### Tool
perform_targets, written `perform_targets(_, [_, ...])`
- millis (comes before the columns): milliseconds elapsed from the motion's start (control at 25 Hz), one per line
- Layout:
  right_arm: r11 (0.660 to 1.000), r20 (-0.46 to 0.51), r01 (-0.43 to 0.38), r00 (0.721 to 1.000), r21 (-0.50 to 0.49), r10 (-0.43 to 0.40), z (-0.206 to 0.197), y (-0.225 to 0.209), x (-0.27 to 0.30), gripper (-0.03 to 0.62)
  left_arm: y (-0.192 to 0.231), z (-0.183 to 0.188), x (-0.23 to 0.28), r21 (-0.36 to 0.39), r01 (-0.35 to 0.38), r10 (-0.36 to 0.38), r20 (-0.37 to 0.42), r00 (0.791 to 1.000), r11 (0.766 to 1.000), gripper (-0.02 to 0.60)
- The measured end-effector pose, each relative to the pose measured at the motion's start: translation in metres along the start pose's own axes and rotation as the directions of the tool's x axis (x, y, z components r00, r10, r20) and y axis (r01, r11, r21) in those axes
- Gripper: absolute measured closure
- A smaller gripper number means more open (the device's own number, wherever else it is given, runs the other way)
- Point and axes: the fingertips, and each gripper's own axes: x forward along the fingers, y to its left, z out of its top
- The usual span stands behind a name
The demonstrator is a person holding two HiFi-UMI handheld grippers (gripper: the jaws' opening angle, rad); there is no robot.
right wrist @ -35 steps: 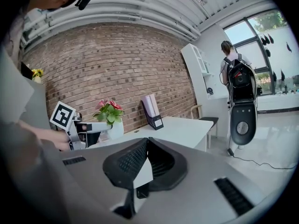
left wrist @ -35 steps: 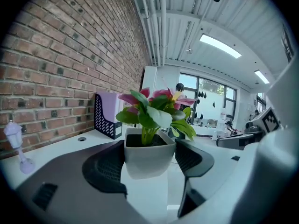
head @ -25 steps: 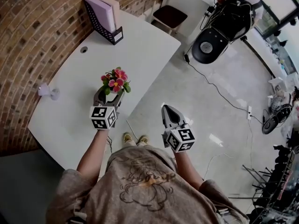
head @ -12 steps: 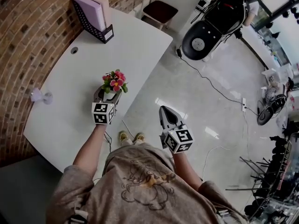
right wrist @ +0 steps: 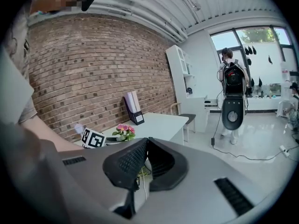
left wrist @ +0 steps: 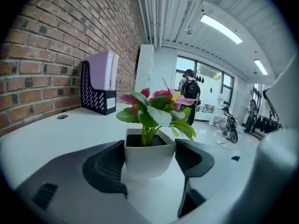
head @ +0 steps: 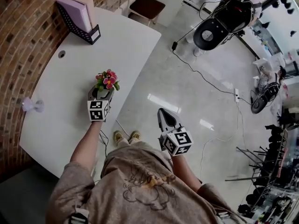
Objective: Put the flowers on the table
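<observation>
A small white pot (left wrist: 149,157) of pink flowers (head: 106,80) with green leaves sits between the jaws of my left gripper (head: 101,96), which is shut on the pot's two sides. It is over the white table (head: 70,78), close to the table's floor-side edge; whether its base touches the top is hidden. The right gripper view shows the flowers (right wrist: 124,129) small on the table. My right gripper (head: 163,112) hangs over the floor to the right of the table, its jaws shut together with nothing in them (right wrist: 147,143).
A black file holder (head: 77,15) with purple folders stands at the table's far end by the brick wall. A small pale object (head: 29,105) and a cable hole (head: 62,54) lie on the table's wall side. A chair (head: 145,6), a dark round-based machine (head: 224,22) and a floor cable (head: 205,80) are beyond.
The left gripper with the flower pot has shifted slightly farther over the table. The right gripper stays shut over the floor. The head view has swung a little.
</observation>
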Motion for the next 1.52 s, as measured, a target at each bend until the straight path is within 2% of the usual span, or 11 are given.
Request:
perform_targets(320, [1.000,-0.005,0.025,1.000,-0.008,-0.025,-0.002,-0.014,-0.011,0.589,-0.006,-0.004,0.018,0.002,-0.006,0.006,-0.014,1.000,1.000,0.229])
perform_targets(960, [1.000,-0.010,-0.003,1.000,-0.019,0.003,-0.001,-0.018,-0.006,0.589,-0.004,-0.008,0.028,0.021,-0.036,0.037,-0.042,0.998,0.999,0.227])
perform_targets(1080, [1.000,-0.011,-0.008,1.000,-0.017,0.008,-0.002,-0.019,-0.006,0.589,-0.006,-0.012,0.028,0.025,-0.027,0.029,-0.070,0.997,0.999,0.227])
perform_targets(1240, [1.000,-0.010,-0.024,1.000,-0.017,0.024,-0.002,-0.017,-0.006,0.589,-0.006,-0.013,0.021,0.028,-0.034,0.036,-0.086,0.996,0.999,0.227])
perform_targets(1520, [0.998,-0.004,-0.065,0.998,-0.023,0.065,0.000,-0.010,0.000,0.589,0.000,-0.004,-0.004,0.007,-0.061,0.062,-0.070,0.996,0.998,0.227])
